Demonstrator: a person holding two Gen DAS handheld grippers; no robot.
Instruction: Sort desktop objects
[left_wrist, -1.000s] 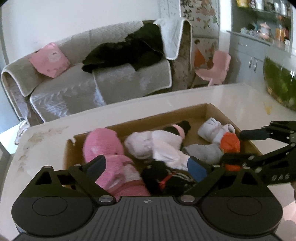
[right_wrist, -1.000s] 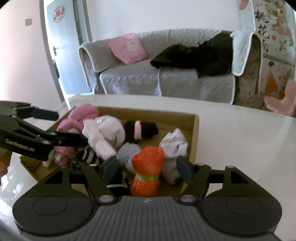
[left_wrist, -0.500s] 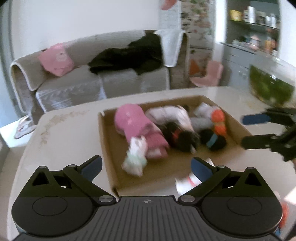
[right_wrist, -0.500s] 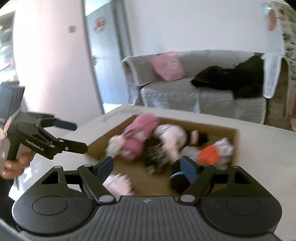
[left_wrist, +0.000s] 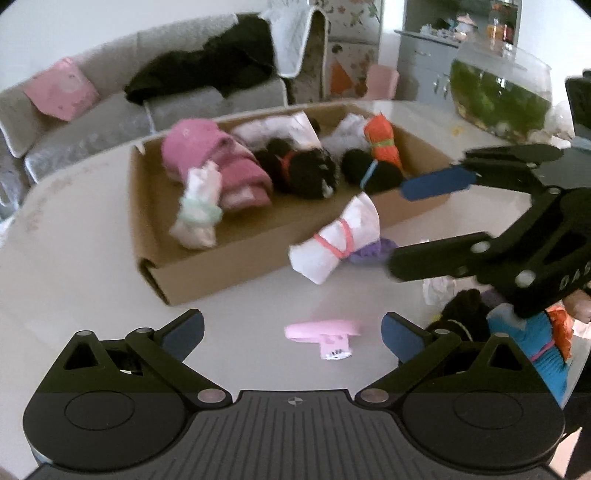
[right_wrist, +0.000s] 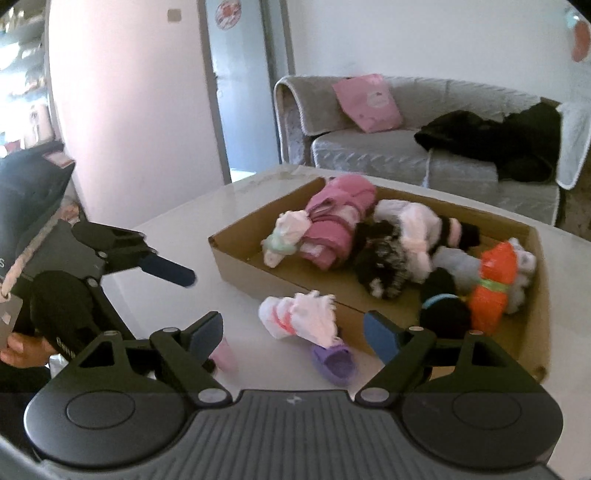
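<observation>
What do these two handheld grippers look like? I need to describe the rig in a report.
Both match: the left gripper and right gripper have matte black linkage arms with silver pivot pins, blue pads on the fingers, and a ribbed dark grey body bearing two round discs. White lettering marks each side. The person wears a dark sleeve.

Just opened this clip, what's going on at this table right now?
A person holds a gripper in each hand over a white table, sorting rolled sock bundles into a cardboard box. Neither the left gripper nor the right gripper holds anything; the right's jaws are opening. A white bundle with a pink band and a small pink item lie outside the box.
</observation>
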